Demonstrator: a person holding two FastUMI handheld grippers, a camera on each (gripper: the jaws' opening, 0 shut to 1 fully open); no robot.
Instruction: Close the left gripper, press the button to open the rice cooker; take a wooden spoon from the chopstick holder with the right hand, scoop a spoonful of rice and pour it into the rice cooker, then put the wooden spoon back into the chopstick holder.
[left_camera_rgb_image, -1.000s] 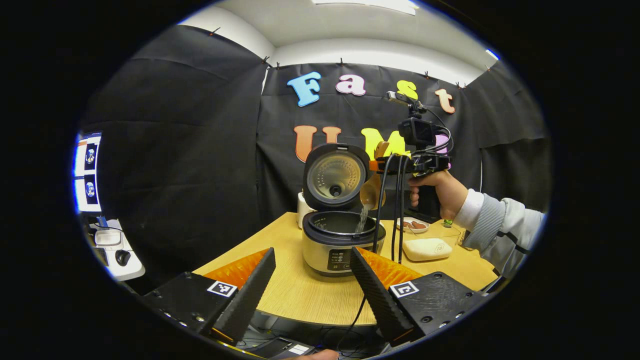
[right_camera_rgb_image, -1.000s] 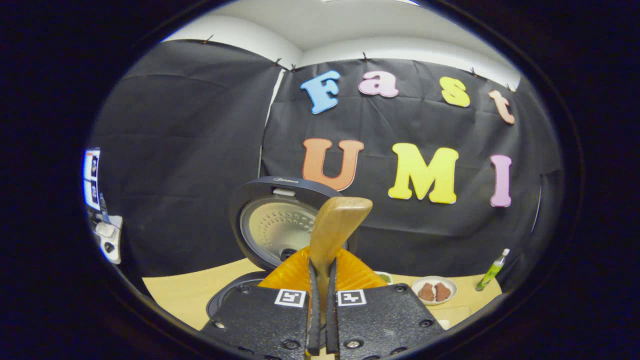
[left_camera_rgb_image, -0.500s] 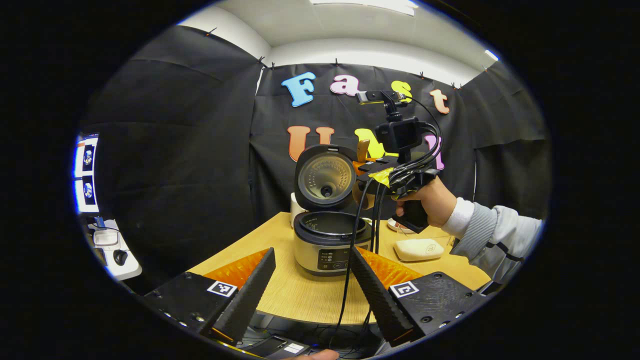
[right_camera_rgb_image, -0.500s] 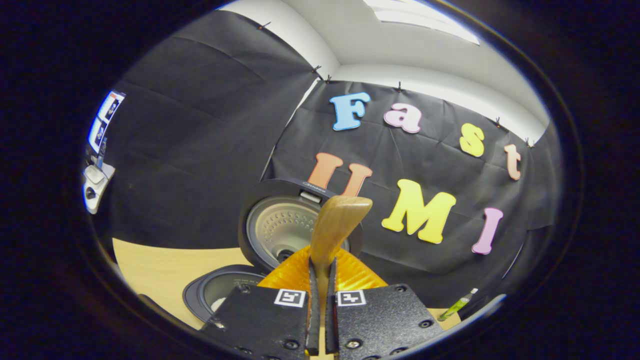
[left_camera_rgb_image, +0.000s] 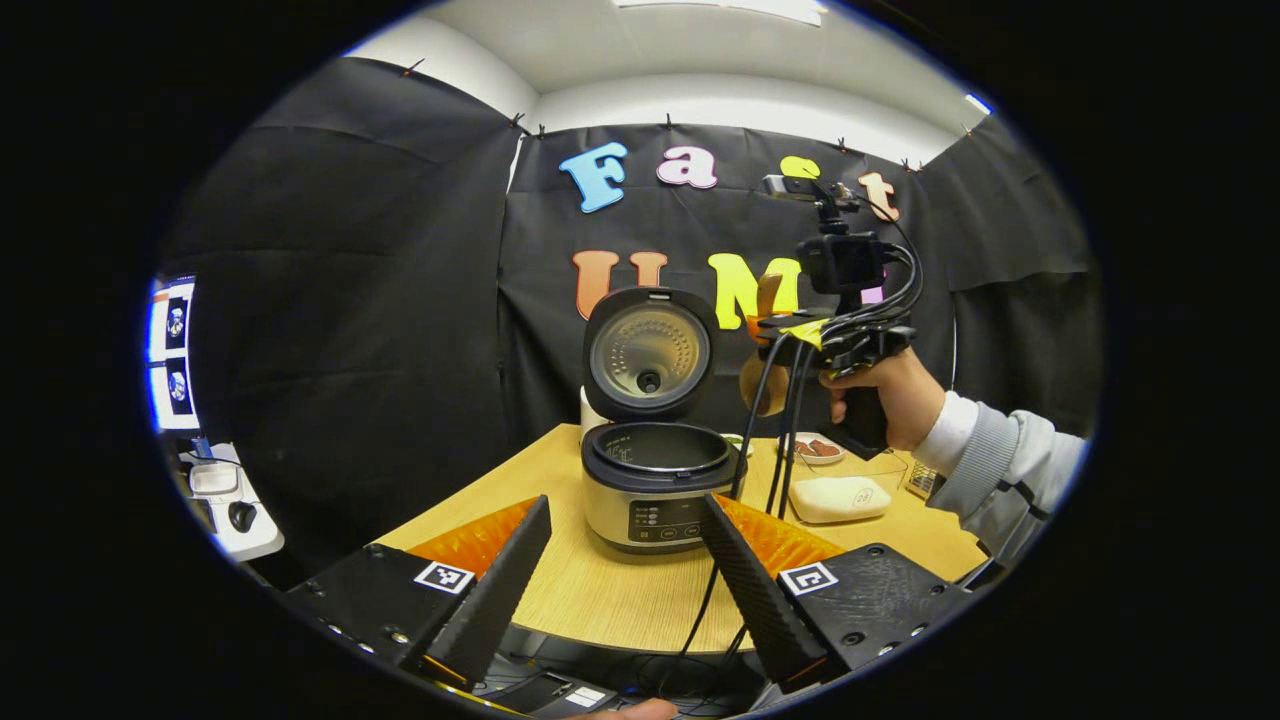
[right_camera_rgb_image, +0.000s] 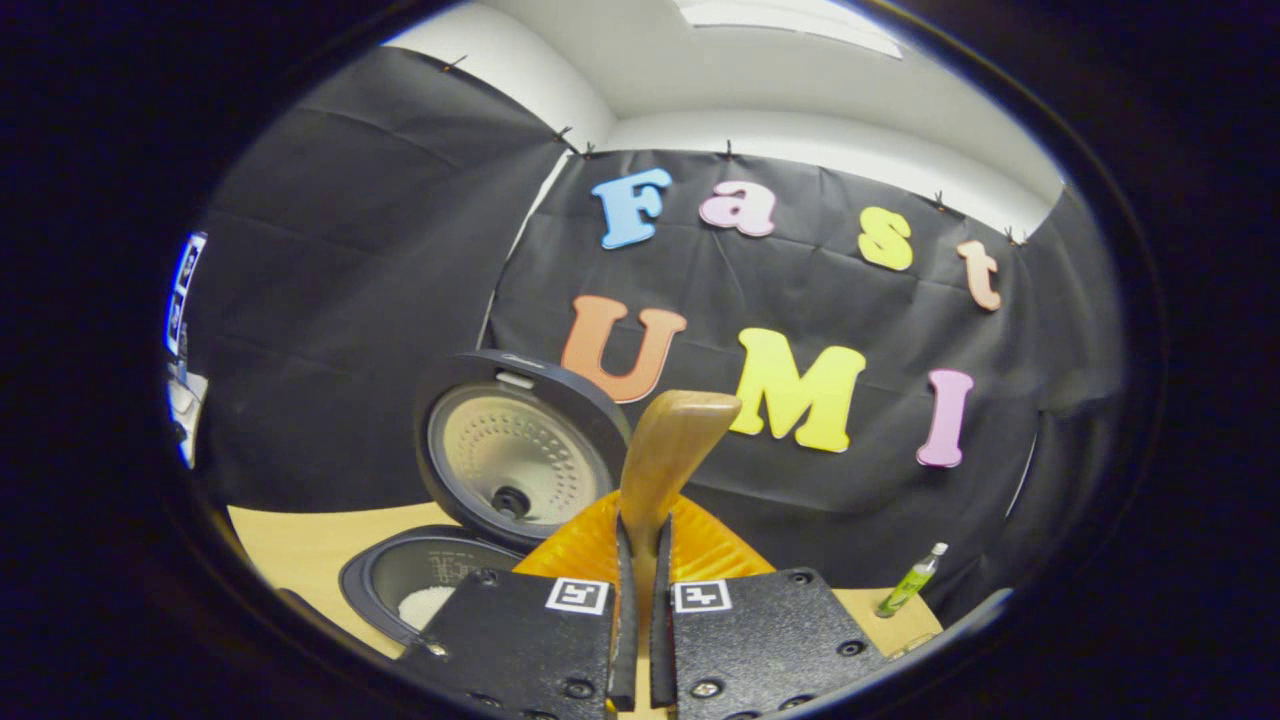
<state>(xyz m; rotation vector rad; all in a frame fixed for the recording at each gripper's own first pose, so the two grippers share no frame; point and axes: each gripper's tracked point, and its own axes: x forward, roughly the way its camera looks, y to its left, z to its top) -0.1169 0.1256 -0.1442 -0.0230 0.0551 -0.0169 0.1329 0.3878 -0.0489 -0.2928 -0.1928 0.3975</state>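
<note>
The silver rice cooker (left_camera_rgb_image: 655, 495) stands on the wooden table (left_camera_rgb_image: 610, 595) with its lid (left_camera_rgb_image: 648, 355) upright and open. White rice (right_camera_rgb_image: 420, 605) lies in its dark pot (right_camera_rgb_image: 385, 580). To the right of the lid, above the table, a hand holds my right gripper (left_camera_rgb_image: 775, 330) shut on the wooden spoon (left_camera_rgb_image: 762, 385), bowl hanging down. The spoon's handle (right_camera_rgb_image: 672, 445) sticks up between the right gripper's (right_camera_rgb_image: 640, 540) fingers. My left gripper (left_camera_rgb_image: 625, 510) is open near the table's front edge, well short of the cooker.
A white holder (left_camera_rgb_image: 588, 410) peeks out behind the cooker's left side. A white lidded box (left_camera_rgb_image: 838, 497), a small plate with brown food (left_camera_rgb_image: 812, 449) and a clear container sit to the cooker's right. A green bottle (right_camera_rgb_image: 910, 580) stands far right. Cables hang from the right gripper.
One second ago the spoon was tipped over the pot with rice falling in. Since then the right gripper has swung off to the right of the lid. The left gripper barely moved.
</note>
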